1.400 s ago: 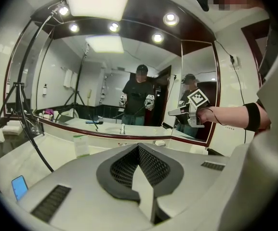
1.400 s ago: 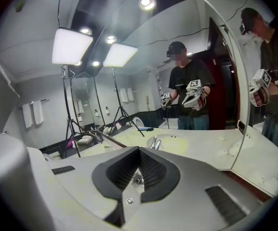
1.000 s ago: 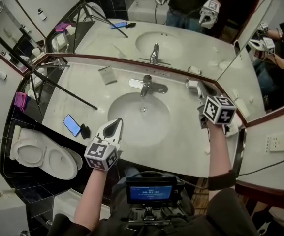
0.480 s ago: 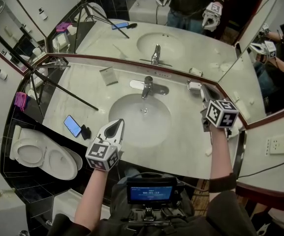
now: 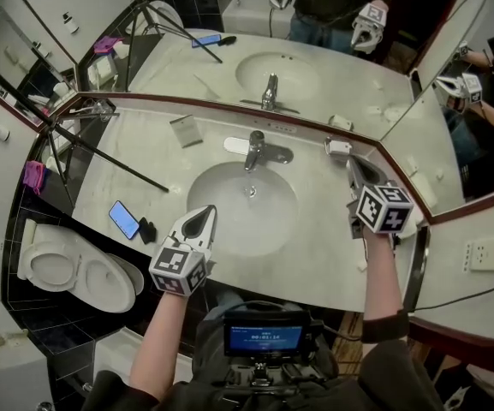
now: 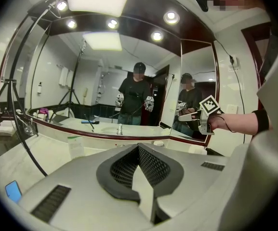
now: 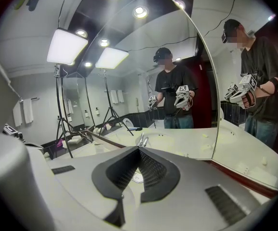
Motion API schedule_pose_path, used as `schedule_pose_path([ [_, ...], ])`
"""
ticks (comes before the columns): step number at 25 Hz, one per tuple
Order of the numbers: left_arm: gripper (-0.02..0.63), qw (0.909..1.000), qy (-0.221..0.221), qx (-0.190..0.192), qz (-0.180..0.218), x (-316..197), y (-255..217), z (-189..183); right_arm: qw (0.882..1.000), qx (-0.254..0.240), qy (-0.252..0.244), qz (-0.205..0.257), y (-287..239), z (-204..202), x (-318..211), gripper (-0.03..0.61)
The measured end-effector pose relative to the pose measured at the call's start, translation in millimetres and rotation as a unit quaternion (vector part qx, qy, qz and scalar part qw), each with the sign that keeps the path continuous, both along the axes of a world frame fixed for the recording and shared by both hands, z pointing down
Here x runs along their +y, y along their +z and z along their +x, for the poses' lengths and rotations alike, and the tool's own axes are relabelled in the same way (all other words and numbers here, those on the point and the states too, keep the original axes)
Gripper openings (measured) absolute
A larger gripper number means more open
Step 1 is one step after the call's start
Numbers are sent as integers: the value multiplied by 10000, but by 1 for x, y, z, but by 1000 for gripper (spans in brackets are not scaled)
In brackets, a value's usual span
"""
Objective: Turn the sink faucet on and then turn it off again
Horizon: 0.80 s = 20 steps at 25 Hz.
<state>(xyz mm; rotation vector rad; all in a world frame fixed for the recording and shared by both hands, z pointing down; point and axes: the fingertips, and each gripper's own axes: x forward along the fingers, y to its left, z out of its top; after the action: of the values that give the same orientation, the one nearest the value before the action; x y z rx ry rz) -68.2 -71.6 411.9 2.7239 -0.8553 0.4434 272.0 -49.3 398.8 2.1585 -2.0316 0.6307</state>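
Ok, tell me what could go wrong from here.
Both the left gripper and right gripper are shut and off the faucet; shut tips may slip off its lever.
The right gripper sits near a small white object; swinging across could knock it.
The phone lies left of the basin; a hard flow might splash it.

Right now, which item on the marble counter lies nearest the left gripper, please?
The small black object, lying between the blue smartphone and the left gripper.
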Motion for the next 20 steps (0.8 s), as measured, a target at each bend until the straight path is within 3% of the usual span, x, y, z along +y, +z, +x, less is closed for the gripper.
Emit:
schedule_pose_path([
  [4,2,9998,186,35,93,-1,-4,13,10000,-50,50,-37,7,5,6,20],
  [11,2,9998,113,-8,184,-15,-4,24,9999,-118,25,-106,18,7,7,20],
  [14,140,9991,282,-228,199,-24,7,28,9998,-140,25,-147,22,4,10,20],
  [17,163,9960,507,-609,418,-39,20,36,9997,-191,66,-164,27,3,16,20],
  [20,230,9840,904,-1242,903,-56,41,47,9992,-290,173,-196,36,3,28,21],
])
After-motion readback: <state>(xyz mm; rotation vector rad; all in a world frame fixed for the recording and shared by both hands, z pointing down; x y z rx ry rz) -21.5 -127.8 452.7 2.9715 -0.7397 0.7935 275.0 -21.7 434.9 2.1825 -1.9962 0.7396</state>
